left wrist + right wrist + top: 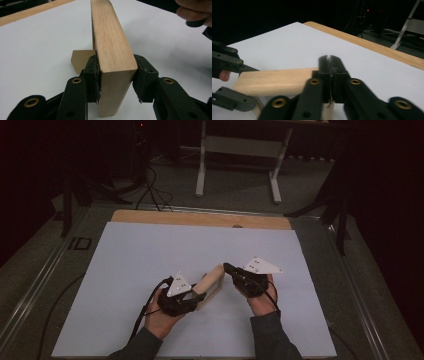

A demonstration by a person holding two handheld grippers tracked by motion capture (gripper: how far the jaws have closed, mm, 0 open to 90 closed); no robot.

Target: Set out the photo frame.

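squarely clamped, wooden block between left gripper fingers

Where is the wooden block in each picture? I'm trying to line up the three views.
High view: the wooden block lies centre, between the two claws.
Left gripper view: it stands upright at centre, clamped between the left claw's black jaws.
Right gripper view: it lies lower left, behind the shut right claw.
Shared landmark: the white table cover.

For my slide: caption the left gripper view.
Left gripper clamps a wooden block above the white table.
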